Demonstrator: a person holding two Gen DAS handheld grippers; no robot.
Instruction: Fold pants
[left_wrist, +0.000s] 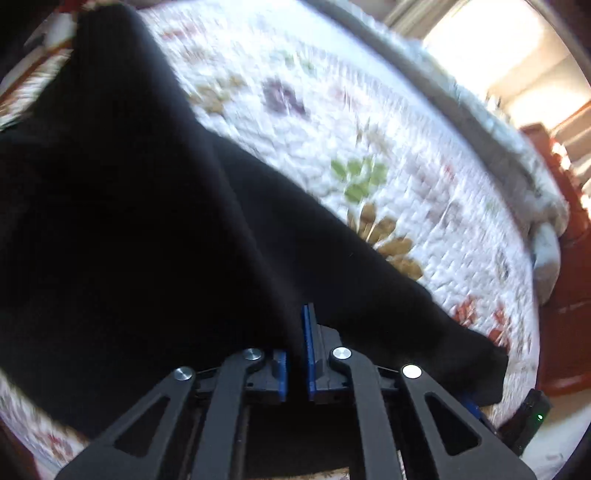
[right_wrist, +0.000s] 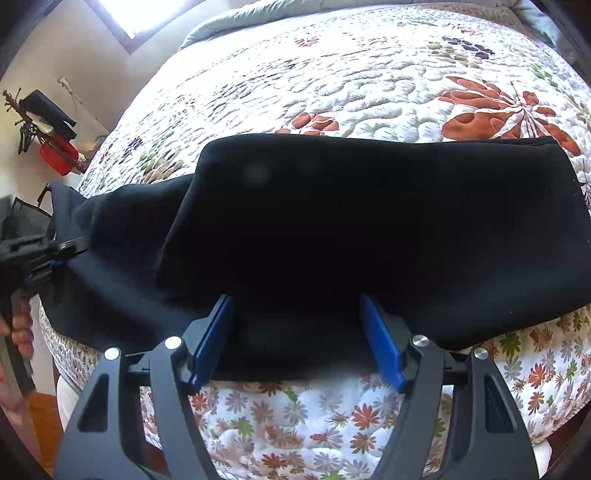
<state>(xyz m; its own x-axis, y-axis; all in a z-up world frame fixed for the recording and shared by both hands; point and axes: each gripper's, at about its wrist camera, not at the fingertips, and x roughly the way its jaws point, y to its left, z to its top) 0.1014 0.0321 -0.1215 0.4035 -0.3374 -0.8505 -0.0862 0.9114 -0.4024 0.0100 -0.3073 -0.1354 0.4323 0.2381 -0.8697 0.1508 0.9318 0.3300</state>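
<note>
The black pants (right_wrist: 351, 229) lie folded across the near edge of a bed with a floral quilt (right_wrist: 332, 85). In the left wrist view the pants (left_wrist: 129, 240) fill the left and middle. My left gripper (left_wrist: 301, 332) is shut on a fold of the black cloth and lifts it off the quilt (left_wrist: 369, 147). It also shows at the far left of the right wrist view (right_wrist: 55, 247), gripping the pants' left end. My right gripper (right_wrist: 297, 314) is open, its blue pads (right_wrist: 380, 339) either side of the pants' near edge, holding nothing.
A grey blanket (left_wrist: 517, 158) lies along the far bed edge. A rack with a red basket (right_wrist: 55, 158) hangs on the wall left of the bed. Wooden floor (right_wrist: 44, 424) shows below. A bright window (right_wrist: 147, 14) is behind the bed.
</note>
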